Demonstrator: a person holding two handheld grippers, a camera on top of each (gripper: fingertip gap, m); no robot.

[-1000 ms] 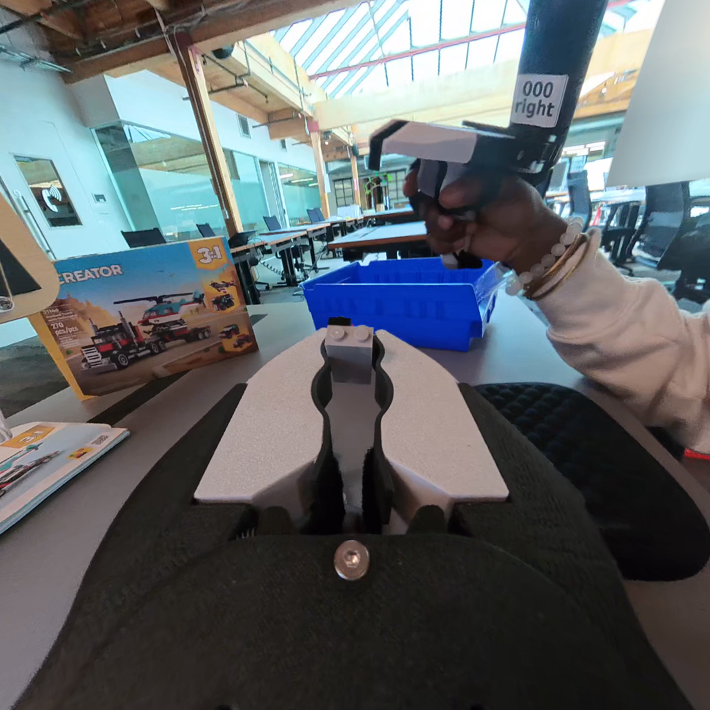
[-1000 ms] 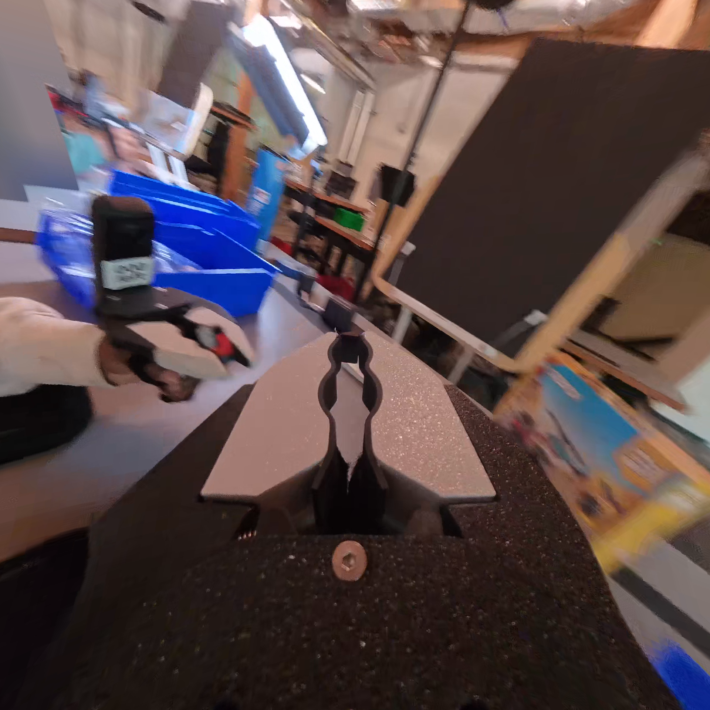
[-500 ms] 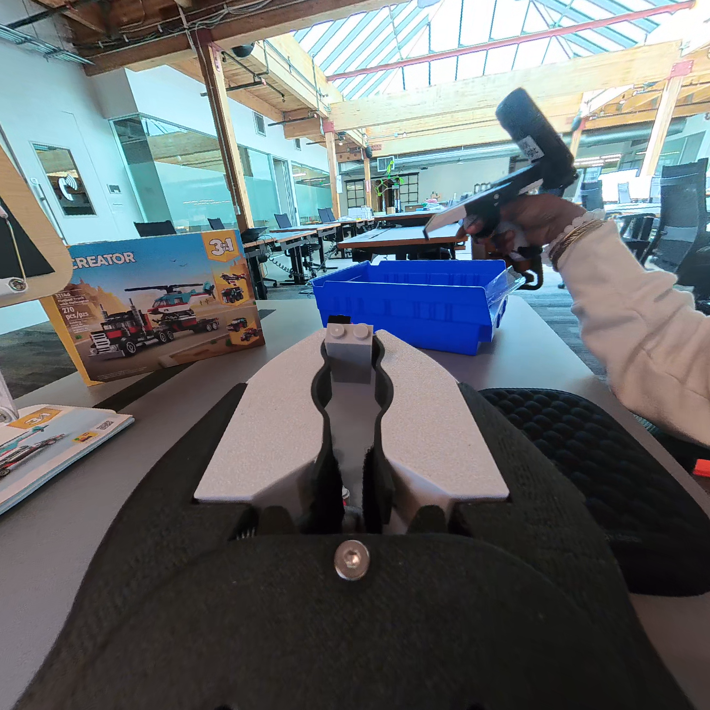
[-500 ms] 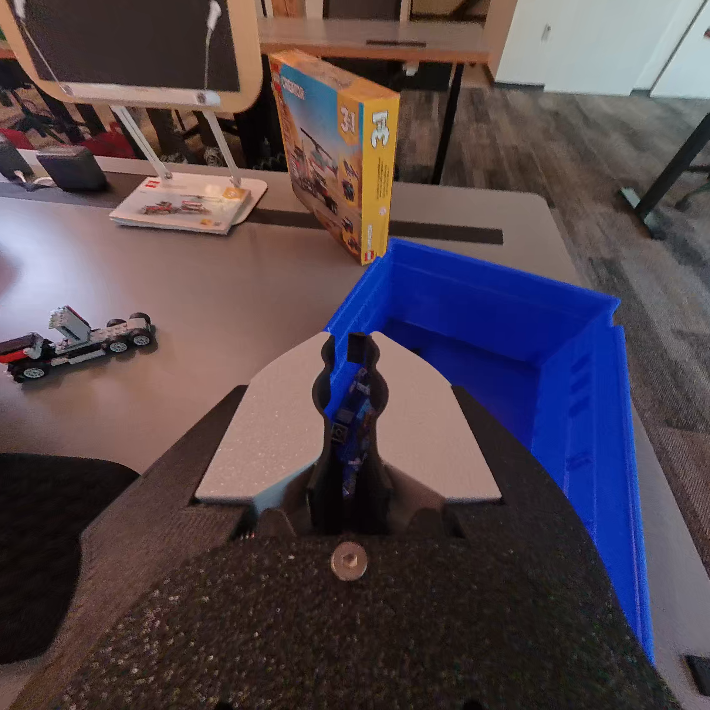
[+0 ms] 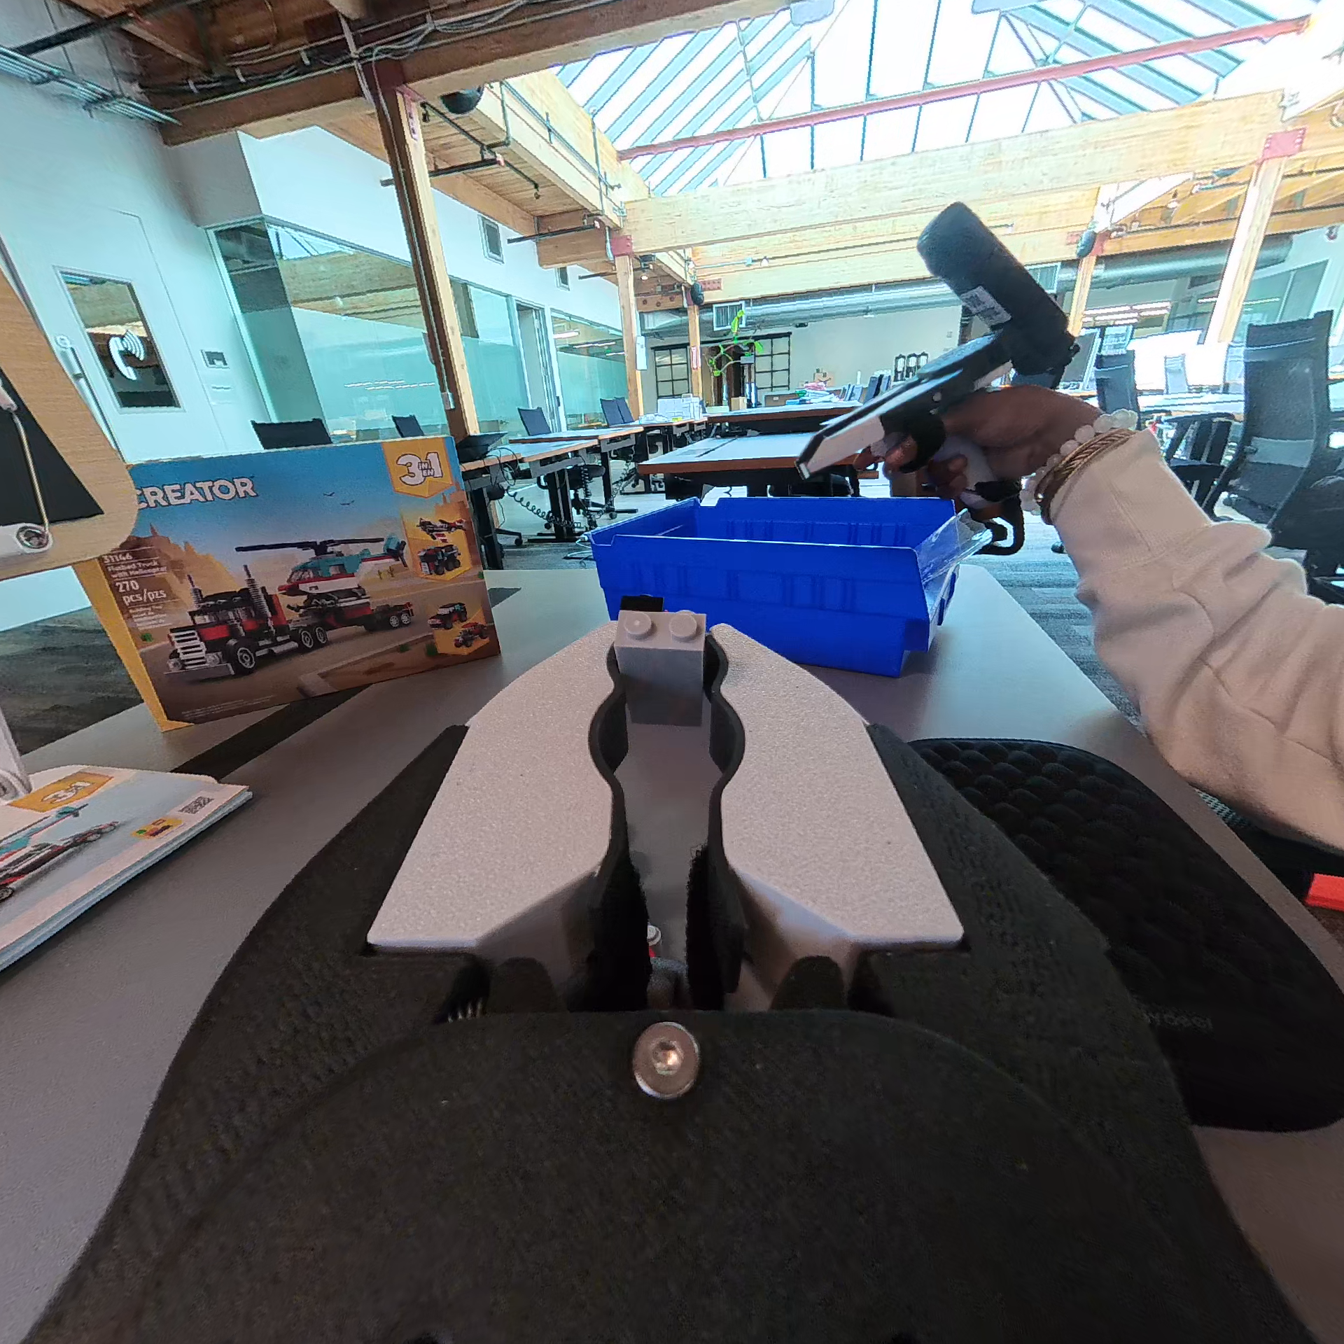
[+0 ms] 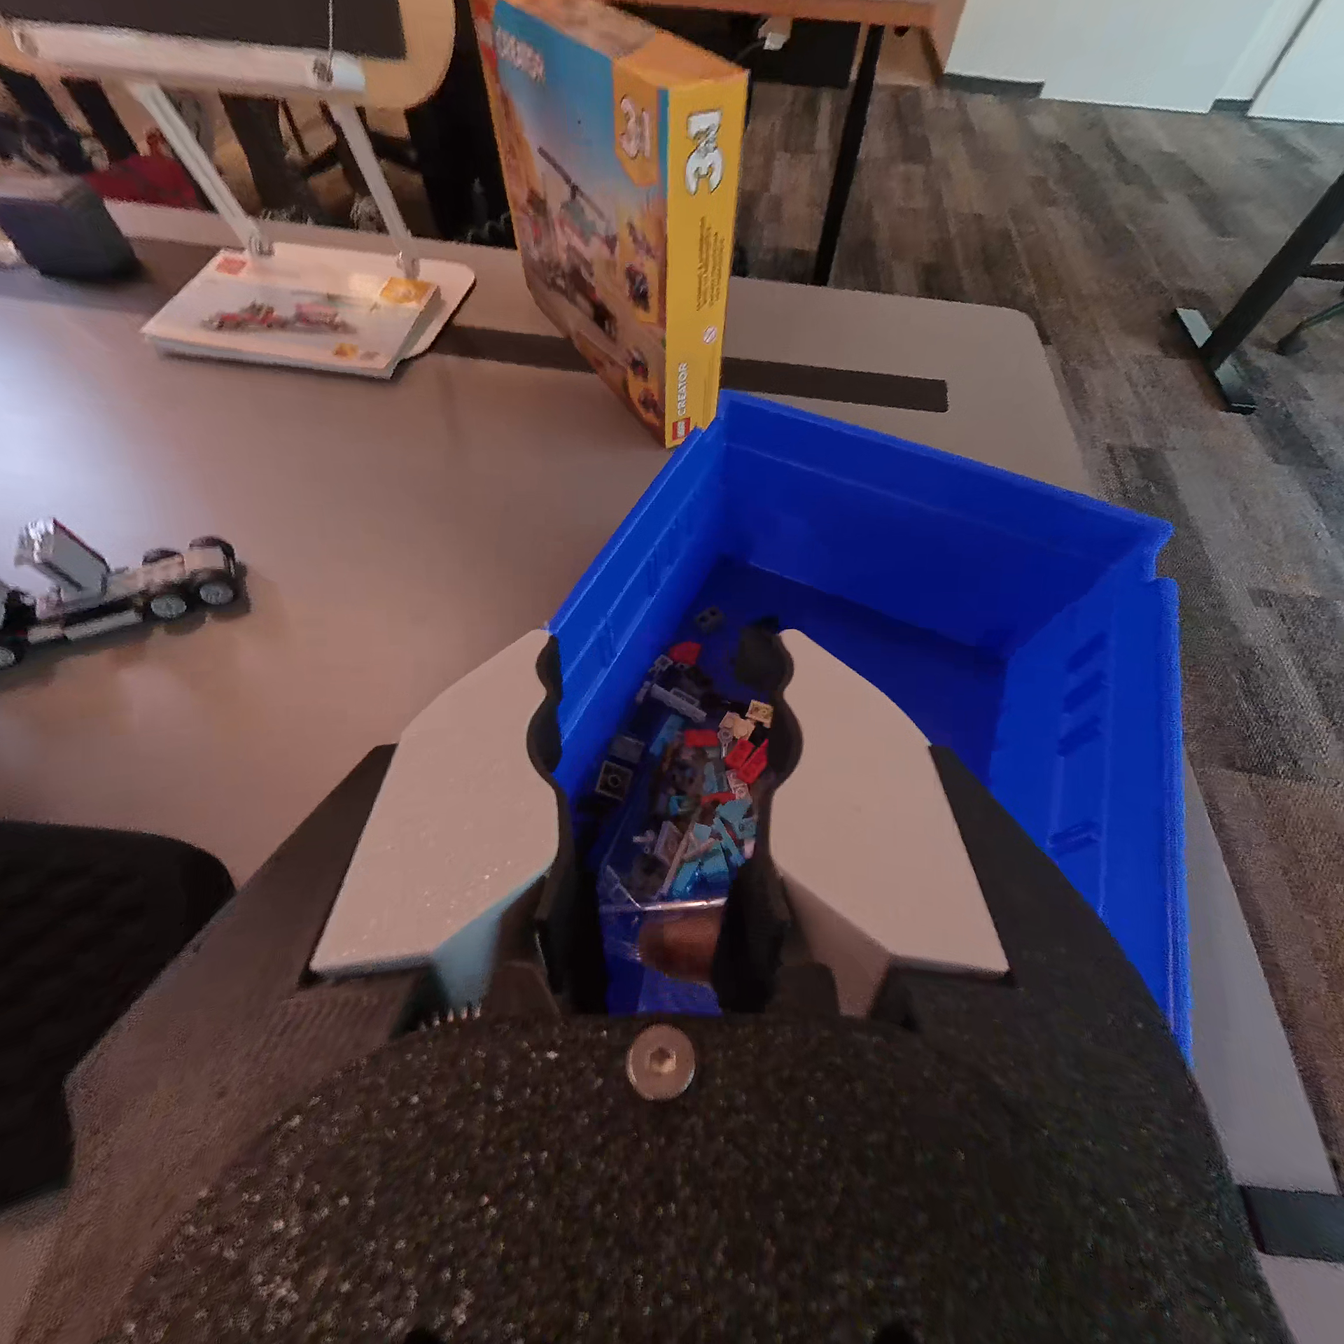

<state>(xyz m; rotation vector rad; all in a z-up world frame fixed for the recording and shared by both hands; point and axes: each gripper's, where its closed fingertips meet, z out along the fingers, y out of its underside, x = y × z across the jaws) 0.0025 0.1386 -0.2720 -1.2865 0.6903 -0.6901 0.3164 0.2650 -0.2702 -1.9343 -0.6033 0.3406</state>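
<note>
My left gripper is shut on a tall grey two-stud brick, its pads pressing both sides, held low over the grey table. A small black piece shows just behind the brick. My right gripper is open wide and points down into the blue bin. Nothing is between its pads; loose bricks and a clear plastic bag lie in the bin below. In the left wrist view the right gripper hovers in a hand above the bin.
A toy set box stands left of the bin and shows in the right wrist view. An instruction booklet lies under a stand. A part-built toy truck sits at the left. A black pad lies near the sleeve. Some 35 centimeters of space lies between my two pairs of fingers.
My right gripper swung round to point down into the blue bin, and its jaws opened wide. My left gripper kept still with the grey brick in it.
</note>
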